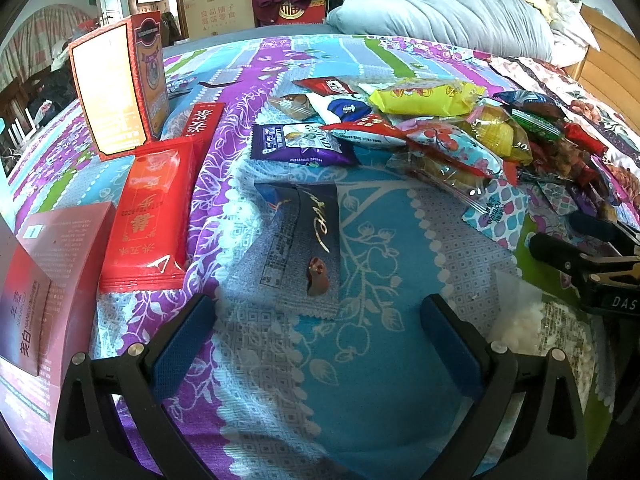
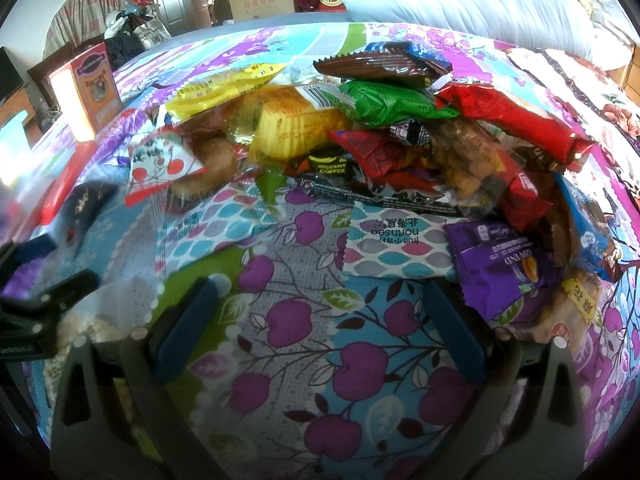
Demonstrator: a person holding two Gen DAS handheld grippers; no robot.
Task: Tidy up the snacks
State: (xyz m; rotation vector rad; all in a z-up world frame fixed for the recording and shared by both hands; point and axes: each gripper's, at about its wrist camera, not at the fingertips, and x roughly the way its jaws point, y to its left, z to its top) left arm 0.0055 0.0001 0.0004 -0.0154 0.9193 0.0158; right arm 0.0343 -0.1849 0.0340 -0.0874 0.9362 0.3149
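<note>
A dark blue snack packet (image 1: 301, 240) with gold script lies flat on the patterned bedspread, just ahead of my open left gripper (image 1: 320, 328), whose blue pads hold nothing. A purple packet (image 1: 300, 145) lies further back, and a heap of mixed snacks (image 1: 460, 132) spreads to the right. In the right wrist view the heap (image 2: 360, 132) fills the middle. My right gripper (image 2: 320, 324) stands open and empty just short of a leaf-patterned packet (image 2: 396, 246) and a purple packet (image 2: 500, 268).
Red flat packets (image 1: 154, 216), a pink box (image 1: 52, 280) and an upright red box (image 1: 116, 84) line the left side. A bag of white puffed snack (image 1: 532, 320) lies between the grippers. A grey-blue quilt (image 1: 448, 12) and a wooden headboard (image 1: 612, 64) are behind.
</note>
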